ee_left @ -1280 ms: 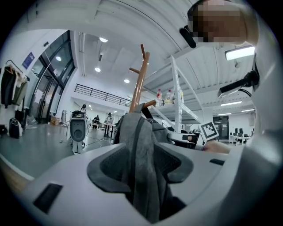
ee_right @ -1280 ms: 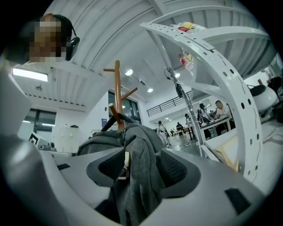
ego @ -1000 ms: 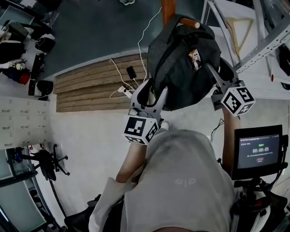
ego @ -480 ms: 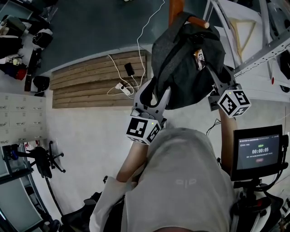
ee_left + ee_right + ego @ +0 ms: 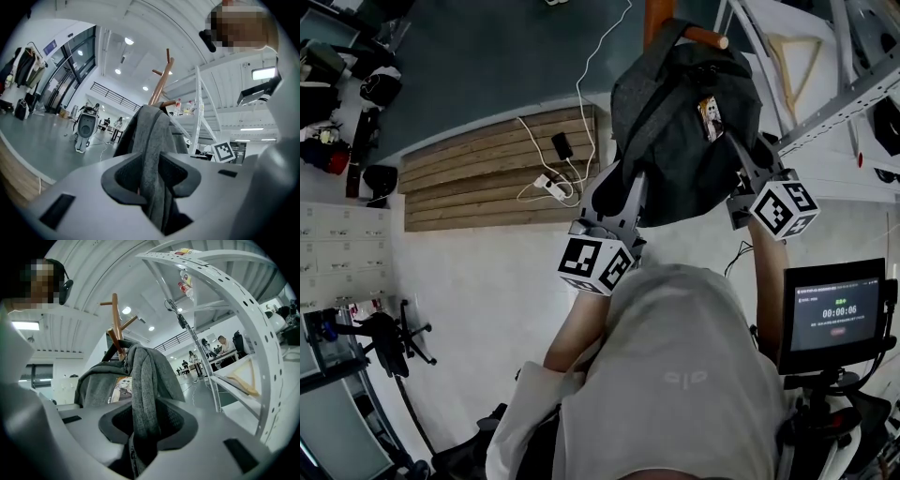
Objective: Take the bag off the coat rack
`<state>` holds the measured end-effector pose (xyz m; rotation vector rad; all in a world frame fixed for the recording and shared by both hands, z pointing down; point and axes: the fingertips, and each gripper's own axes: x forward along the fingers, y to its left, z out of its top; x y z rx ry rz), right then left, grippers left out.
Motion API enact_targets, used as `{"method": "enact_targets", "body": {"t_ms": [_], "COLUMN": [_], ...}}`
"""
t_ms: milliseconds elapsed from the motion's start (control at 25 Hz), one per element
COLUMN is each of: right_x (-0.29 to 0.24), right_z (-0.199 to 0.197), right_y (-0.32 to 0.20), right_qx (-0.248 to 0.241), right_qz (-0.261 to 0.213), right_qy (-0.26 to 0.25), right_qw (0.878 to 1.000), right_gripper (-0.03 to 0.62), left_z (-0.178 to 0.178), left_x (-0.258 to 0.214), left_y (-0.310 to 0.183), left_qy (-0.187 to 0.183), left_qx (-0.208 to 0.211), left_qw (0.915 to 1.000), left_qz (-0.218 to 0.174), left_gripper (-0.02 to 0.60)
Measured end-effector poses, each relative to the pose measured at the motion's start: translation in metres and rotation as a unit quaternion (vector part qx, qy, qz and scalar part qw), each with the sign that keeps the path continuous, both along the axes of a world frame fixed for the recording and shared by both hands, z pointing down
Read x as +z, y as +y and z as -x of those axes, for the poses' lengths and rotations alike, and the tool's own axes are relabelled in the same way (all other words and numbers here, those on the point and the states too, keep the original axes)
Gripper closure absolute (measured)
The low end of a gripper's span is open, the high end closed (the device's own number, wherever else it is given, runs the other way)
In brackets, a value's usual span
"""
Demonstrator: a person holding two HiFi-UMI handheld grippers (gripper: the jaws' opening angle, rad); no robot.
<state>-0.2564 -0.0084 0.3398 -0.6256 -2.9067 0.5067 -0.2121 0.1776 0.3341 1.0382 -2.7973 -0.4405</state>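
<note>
The grey backpack (image 5: 684,131) hangs on the wooden coat rack (image 5: 654,14), with its top handle looped over a short peg (image 5: 705,37) that stands out from the brown pole. The person reaches up to it with both arms. The left tongs (image 5: 617,192) are at the lower left side of the backpack, and in the left gripper view their jaws are closing on a grey fabric strap that runs between the two dark pads and touches both of them. The right tongs (image 5: 748,159) are at the right side of the backpack, and in the right gripper view their jaws are also closing on a fold of the same grey fabric, which fills the gap between the pads and hangs down below them. A small picture card (image 5: 121,387) with a cartoon figure is on the side of the backpack, just beside the right tongs. On the floor far below lies a wooden platform (image 5: 469,183) with a white power strip (image 5: 546,185) and cables on it. At the person's right a small screen (image 5: 836,316) is lit, and a white metal shelf frame (image 5: 243,310) stands near the coat rack
</note>
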Motion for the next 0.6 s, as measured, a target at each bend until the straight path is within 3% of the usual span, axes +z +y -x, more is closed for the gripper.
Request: {"method": "enact_targets", "body": {"t_ms": [160, 400, 600], "right_x": [-0.015, -0.012, -0.04], "right_z": [-0.006, -0.003, -0.028], "right_y": [0.018, -0.005, 0.001], "right_qx": [-0.004, 0.001, 0.007], "right_qz": [0.01, 0.014, 0.023], "right_qy": [0.011, 0.011, -0.002], "right_qw": [1.0, 1.0, 1.0], "right_gripper": [0.494, 0.505, 0.508], "left_z": [-0.004, 0.002, -0.02], "left_x": [-0.012, -0.006, -0.034], "left_y": [0.016, -0.008, -0.001], "left_qy": [0.02, 0.029, 0.018], "left_qx": [0.028, 0.04, 0.056], "left_qw": [0.9991, 0.9979, 0.9969], "left_qz": [-0.023, -0.041, -0.051], "left_gripper": [0.487, 0.495, 0.497]}}
